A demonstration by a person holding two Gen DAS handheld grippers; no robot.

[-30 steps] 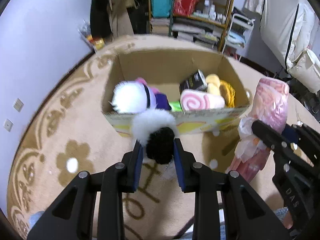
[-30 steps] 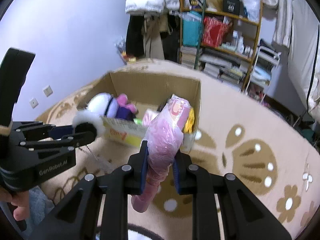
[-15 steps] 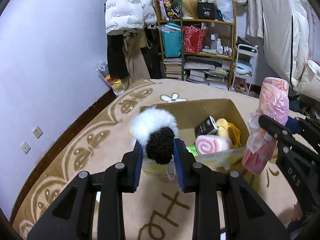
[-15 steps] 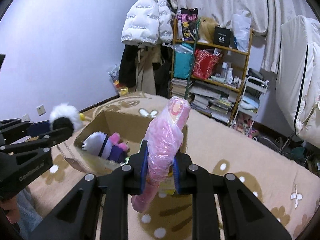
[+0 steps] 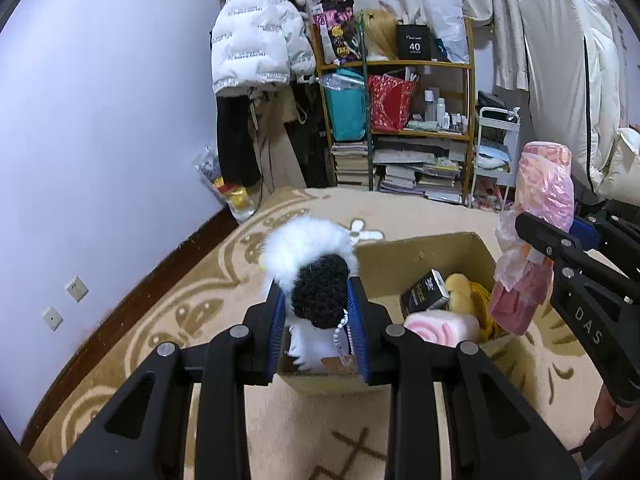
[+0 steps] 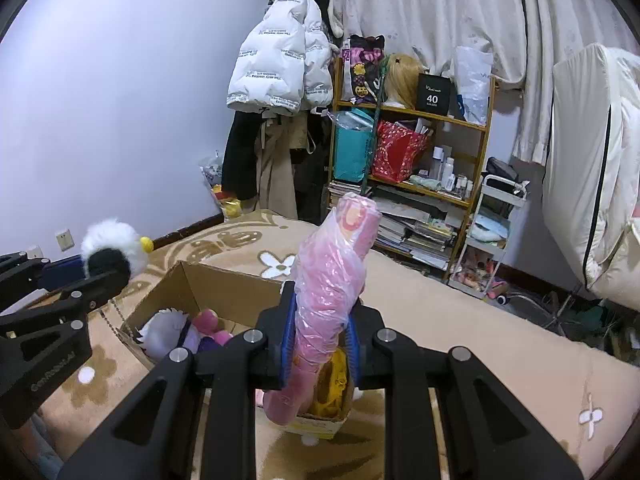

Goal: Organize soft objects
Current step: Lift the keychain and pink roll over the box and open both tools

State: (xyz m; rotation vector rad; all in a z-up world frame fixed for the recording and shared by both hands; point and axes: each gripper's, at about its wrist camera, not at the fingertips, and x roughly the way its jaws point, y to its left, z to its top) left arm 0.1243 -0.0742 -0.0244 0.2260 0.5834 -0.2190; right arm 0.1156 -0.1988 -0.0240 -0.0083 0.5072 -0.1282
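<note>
My left gripper (image 5: 319, 312) is shut on a fluffy white and black plush toy (image 5: 310, 260), held above the near edge of an open cardboard box (image 5: 424, 252) on the carpet. My right gripper (image 6: 319, 332) is shut on a long pink plush wrapped in clear plastic (image 6: 332, 272), upright over the box (image 6: 224, 284). The same pink plush (image 5: 540, 200) shows at the right of the left wrist view, and the fluffy toy (image 6: 110, 250) at the left of the right wrist view. Inside the box lie a pink swirl roll plush (image 5: 440, 326), a yellow plush (image 5: 460, 292), a black carton (image 5: 426, 292) and a white and purple plush (image 6: 172, 332).
A beige patterned carpet (image 5: 180, 312) covers the floor. Behind stand a wooden shelf with books and bags (image 5: 400, 120), a white puffer jacket on a coat rack (image 5: 252, 48), a small white trolley (image 6: 496, 220) and a covered white bulk (image 6: 592, 160) at the right.
Both grippers have risen and tilted upward with their toys still held. The box now sits lower in both views and more of the shelf and wall shows.
</note>
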